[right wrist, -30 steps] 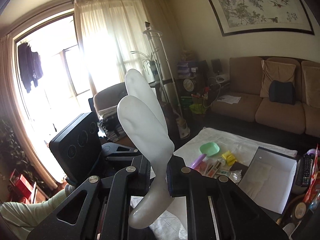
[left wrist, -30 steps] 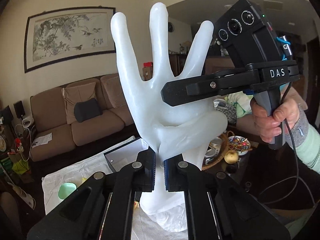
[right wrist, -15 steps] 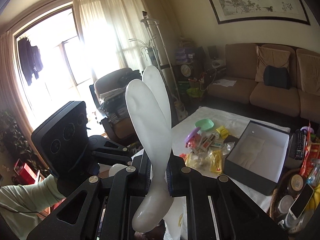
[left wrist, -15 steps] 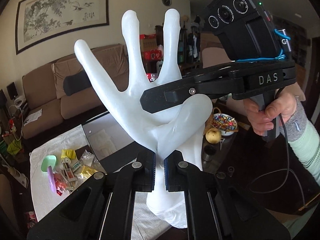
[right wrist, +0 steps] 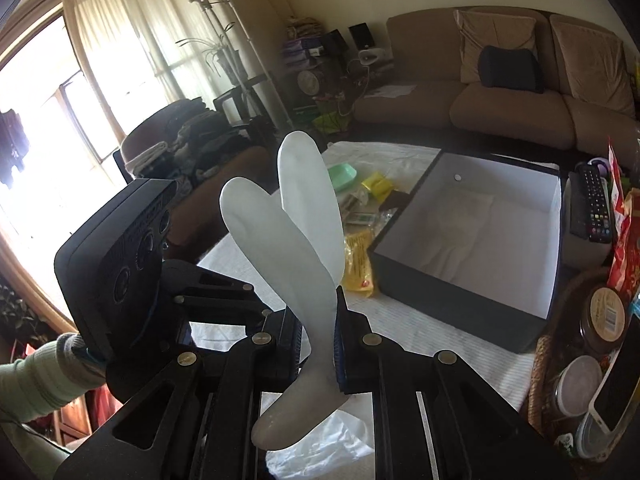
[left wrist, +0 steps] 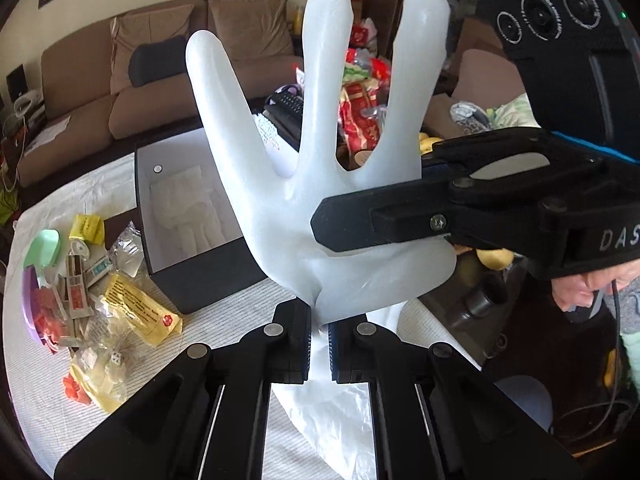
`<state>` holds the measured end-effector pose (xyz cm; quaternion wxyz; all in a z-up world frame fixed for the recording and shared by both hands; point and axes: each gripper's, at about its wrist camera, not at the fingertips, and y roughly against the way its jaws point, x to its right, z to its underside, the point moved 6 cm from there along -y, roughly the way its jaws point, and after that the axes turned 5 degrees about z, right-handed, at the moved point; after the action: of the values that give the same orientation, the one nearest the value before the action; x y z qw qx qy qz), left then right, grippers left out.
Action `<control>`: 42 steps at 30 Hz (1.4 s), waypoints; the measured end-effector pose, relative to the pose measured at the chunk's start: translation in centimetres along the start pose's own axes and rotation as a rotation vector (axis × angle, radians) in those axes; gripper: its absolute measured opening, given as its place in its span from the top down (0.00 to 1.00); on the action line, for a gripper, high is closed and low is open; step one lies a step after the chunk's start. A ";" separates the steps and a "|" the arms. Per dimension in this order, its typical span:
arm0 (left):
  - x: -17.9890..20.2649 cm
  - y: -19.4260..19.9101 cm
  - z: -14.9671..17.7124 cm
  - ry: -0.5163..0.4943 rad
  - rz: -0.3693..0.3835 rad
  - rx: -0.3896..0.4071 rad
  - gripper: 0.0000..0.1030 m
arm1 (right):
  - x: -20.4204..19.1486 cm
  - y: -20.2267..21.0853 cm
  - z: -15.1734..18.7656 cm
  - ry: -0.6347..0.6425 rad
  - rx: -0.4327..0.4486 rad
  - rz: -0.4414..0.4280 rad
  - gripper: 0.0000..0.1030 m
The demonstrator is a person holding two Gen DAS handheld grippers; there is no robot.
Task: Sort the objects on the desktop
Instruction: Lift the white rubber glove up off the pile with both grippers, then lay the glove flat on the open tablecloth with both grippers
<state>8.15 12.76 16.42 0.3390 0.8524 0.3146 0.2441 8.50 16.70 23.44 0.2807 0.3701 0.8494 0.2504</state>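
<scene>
Left tongs [left wrist: 319, 344]: you have them pinched tight on the wrist of the white hand model [left wrist: 320, 184], just under its palm.
Right tongs [right wrist: 318, 350]: you have these clamped too, squeezing the same model edge-on across its palm; in the left view they [left wrist: 320, 225] come in from the right across the palm.
Hand model: it stands upright, fingers spread, held between both tongs above the surface [left wrist: 224, 320], near the black box [left wrist: 200, 280] and on your side of it.
Black box: open, white lining inside, standing on the white cloth of the surface.
Small items: a green dish [left wrist: 42, 246], yellow packets [left wrist: 136, 308], a purple piece [left wrist: 30, 300] and clear sachets lie in a heap just left of the box.
Beyond the box: a remote control [right wrist: 594, 208] lies beside its far right corner.
Right of the box: jars [right wrist: 604, 316] sit in a basket.
</scene>
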 end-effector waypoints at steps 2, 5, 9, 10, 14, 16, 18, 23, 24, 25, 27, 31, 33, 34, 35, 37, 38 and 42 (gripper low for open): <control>-1.4 -1.9 -0.5 0.013 0.022 -0.006 0.93 | 1.5 -1.3 0.0 0.016 0.007 0.001 0.88; -2.8 -3.5 0.1 0.038 0.069 -0.012 0.91 | 2.6 -2.5 1.0 0.048 0.022 -0.009 0.88; -3.9 -3.5 4.8 0.123 0.207 -0.085 0.74 | 1.9 -2.9 4.0 0.105 0.026 -0.033 0.88; -4.1 -3.0 6.7 0.134 0.236 -0.110 0.69 | 1.1 -3.1 5.1 0.132 0.015 -0.036 0.88; -6.0 -0.4 14.1 0.207 0.232 -0.172 0.67 | -2.7 -4.0 10.8 0.283 -0.078 -0.033 0.88; -7.4 0.9 16.4 0.265 0.209 -0.173 0.66 | -4.5 -4.6 13.7 0.353 -0.134 -0.027 0.86; -8.2 2.0 17.5 0.303 0.183 -0.169 0.66 | -6.4 -5.1 16.7 0.429 -0.182 -0.013 0.83; -7.5 3.3 17.1 0.327 0.164 -0.133 0.65 | -9.4 -7.4 23.7 0.534 -0.318 0.052 0.62; -6.8 3.3 16.8 0.321 0.164 -0.130 0.64 | -9.7 -7.5 24.8 0.538 -0.336 0.064 0.58; -6.1 3.1 16.5 0.311 0.170 -0.131 0.61 | -9.8 -7.5 25.6 0.534 -0.344 0.082 0.56; -4.3 1.9 16.0 0.280 0.183 -0.149 0.57 | -10.0 -6.6 26.2 0.503 -0.328 0.110 0.40; -1.6 -1.5 18.3 0.210 0.157 -0.251 0.55 | -8.7 -2.7 25.8 0.323 -0.210 0.155 0.14; -1.4 -3.5 20.1 0.198 0.109 -0.317 0.55 | -6.4 -1.1 25.5 0.158 -0.212 0.187 0.14; -1.4 -4.3 21.0 0.196 0.092 -0.345 0.55 | -4.7 -0.6 25.4 0.046 -0.221 0.220 0.14; -1.4 -5.1 21.7 0.192 0.071 -0.369 0.54 | -2.9 -0.1 25.4 -0.075 -0.219 0.235 0.14; -1.6 -5.8 22.7 0.193 0.030 -0.393 0.51 | 0.0 1.0 25.5 -0.293 -0.172 0.211 0.14; -1.7 -5.7 22.8 0.201 0.031 -0.392 0.51 | 1.2 1.4 25.7 -0.381 -0.136 0.198 0.14; -1.7 -3.2 21.0 0.232 0.093 -0.332 0.51 | 3.5 0.9 25.8 -0.525 -0.085 0.184 0.14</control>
<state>19.04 4.54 0.05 0.4247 0.7646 0.2672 0.4045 24.06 25.59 4.49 0.4825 0.4858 0.6991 0.2059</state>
